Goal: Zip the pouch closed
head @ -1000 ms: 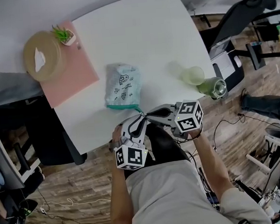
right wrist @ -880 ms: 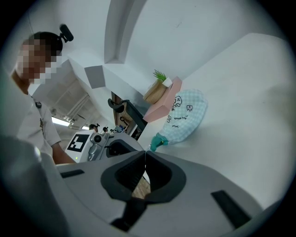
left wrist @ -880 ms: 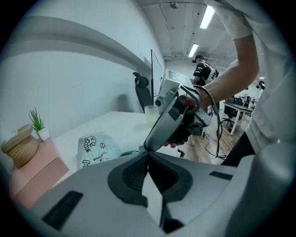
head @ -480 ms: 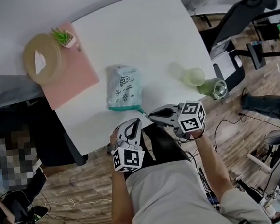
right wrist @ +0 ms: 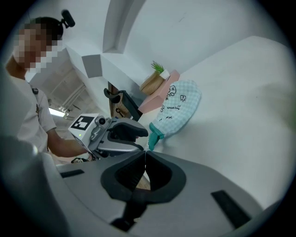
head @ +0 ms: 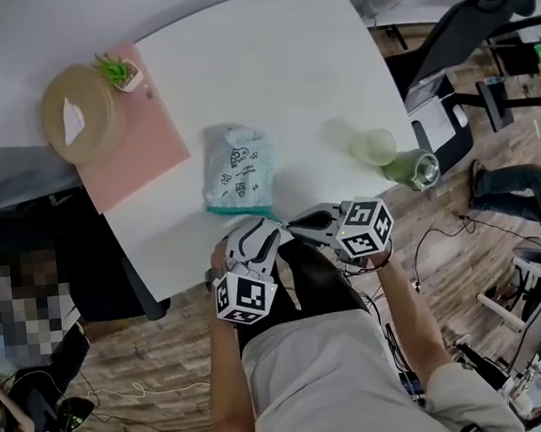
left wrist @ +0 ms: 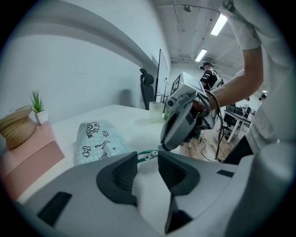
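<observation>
**Operator:** Where is it lying?

**Spotter:** The soft, puffy fabric pouch (head: 238,164), a pale mint check printed with small black-and-white cartoon doodles, lies flat on the smooth white table (head: 315,75). It is close to the table edge in front of you.

**Operator:** Which way does it point?

**Spotter:** Its long axis runs away from you, almost straight from the near edge toward the far one. The far end is rounded. The near end is squared off by a darker teal zipper band, and that end faces you. From the band's right corner a narrow teal tail (right wrist: 153,133) sticks out toward your grippers, with a small silver zipper pull (left wrist: 149,156) at its tip.

**Operator:** And my left side?

**Spotter:** Your left gripper (left wrist: 147,159) has just been opening its jaws. They stand apart, and the ribbed dark pads press on nothing. The zipper pull shows in the gap just past the tips.

**Operator:** The right?

**Spotter:** Your right gripper (right wrist: 145,153) has its jaws pressed together, with the tips right at the end of the teal tail. I cannot tell whether any fabric is caught between them.

**Operator:** Anything beside it?

**Spotter:** A translucent pale green cup (head: 374,146) stands to the right of the pouch, well apart from it.
</observation>
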Action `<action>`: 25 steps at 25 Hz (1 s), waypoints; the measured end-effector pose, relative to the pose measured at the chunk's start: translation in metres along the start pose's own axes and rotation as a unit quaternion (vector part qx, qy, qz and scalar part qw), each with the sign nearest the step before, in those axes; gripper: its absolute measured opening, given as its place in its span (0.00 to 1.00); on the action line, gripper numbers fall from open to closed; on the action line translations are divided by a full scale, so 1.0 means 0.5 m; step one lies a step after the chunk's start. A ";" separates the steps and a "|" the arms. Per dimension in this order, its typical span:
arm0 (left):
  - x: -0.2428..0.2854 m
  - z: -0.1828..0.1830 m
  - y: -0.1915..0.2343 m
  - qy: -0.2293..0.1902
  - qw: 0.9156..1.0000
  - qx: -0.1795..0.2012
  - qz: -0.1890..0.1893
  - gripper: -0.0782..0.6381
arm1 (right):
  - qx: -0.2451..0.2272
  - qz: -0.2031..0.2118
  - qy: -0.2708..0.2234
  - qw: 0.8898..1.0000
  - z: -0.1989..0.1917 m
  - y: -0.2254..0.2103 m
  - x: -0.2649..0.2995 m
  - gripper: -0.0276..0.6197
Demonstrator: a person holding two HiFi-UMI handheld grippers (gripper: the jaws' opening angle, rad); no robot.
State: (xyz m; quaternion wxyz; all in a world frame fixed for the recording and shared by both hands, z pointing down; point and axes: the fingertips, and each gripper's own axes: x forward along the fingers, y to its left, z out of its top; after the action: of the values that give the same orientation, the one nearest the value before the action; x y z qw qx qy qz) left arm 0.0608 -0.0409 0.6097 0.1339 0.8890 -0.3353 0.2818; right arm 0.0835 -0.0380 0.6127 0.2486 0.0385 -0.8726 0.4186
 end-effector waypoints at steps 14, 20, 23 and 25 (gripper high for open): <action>0.078 -0.051 -0.027 0.082 0.987 0.126 -0.051 0.10 | -0.084 -0.046 0.082 0.992 -0.037 -0.032 0.017 0.05; 0.049 -0.059 -0.009 0.048 0.994 -0.087 -0.050 0.10 | -0.116 -0.080 0.087 0.986 -0.049 -0.050 0.004 0.05; 0.051 -0.052 -0.012 0.032 0.977 -0.203 -0.064 0.22 | -0.136 -0.087 0.085 0.983 -0.053 -0.051 0.006 0.05; 0.057 -0.042 -0.018 0.025 0.964 -0.253 -0.073 0.24 | -0.142 -0.085 0.070 0.984 -0.049 -0.045 0.002 0.05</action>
State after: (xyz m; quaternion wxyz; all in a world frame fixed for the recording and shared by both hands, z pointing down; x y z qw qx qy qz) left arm 0.0758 -0.0399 0.6428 0.3832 0.8407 -0.3266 0.1993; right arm 0.0986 -0.0341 0.6420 0.3472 0.0478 -0.8970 0.2693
